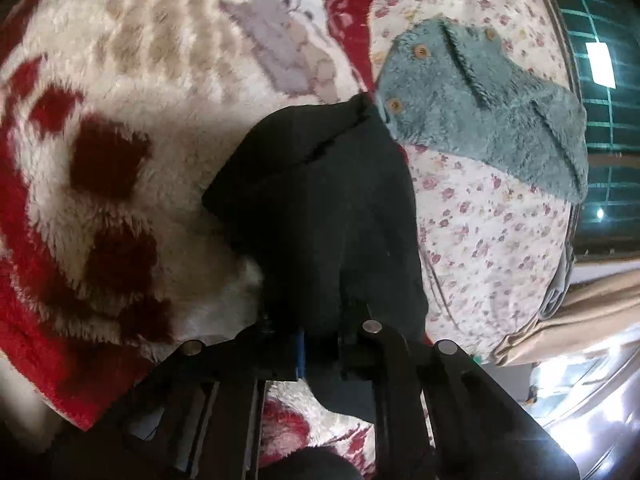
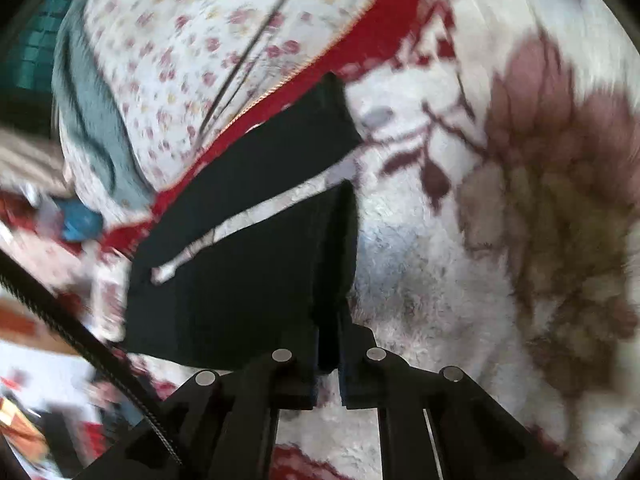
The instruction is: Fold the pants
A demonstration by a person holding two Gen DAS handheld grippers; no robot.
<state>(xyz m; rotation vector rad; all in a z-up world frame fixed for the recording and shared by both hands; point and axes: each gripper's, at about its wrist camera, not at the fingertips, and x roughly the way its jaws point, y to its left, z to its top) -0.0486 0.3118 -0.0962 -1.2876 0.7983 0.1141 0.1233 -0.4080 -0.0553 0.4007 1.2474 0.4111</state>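
Note:
The black pants (image 1: 320,208) lie on a fluffy white and red blanket (image 1: 120,80). My left gripper (image 1: 320,344) is shut on one end of the pants, whose cloth bunches up over the fingers. In the right wrist view the pants (image 2: 240,260) spread out with both legs showing and a strip of blanket between them. My right gripper (image 2: 328,364) is shut on an edge of the pants and holds it just above the blanket (image 2: 440,260).
A teal fluffy garment with wooden buttons (image 1: 480,108) lies on a floral sheet (image 1: 480,240) right of the pants. It also shows in the right wrist view (image 2: 92,120). Beige cloth (image 1: 580,312) hangs at the bed's right edge. A black cable (image 2: 80,340) crosses the lower left.

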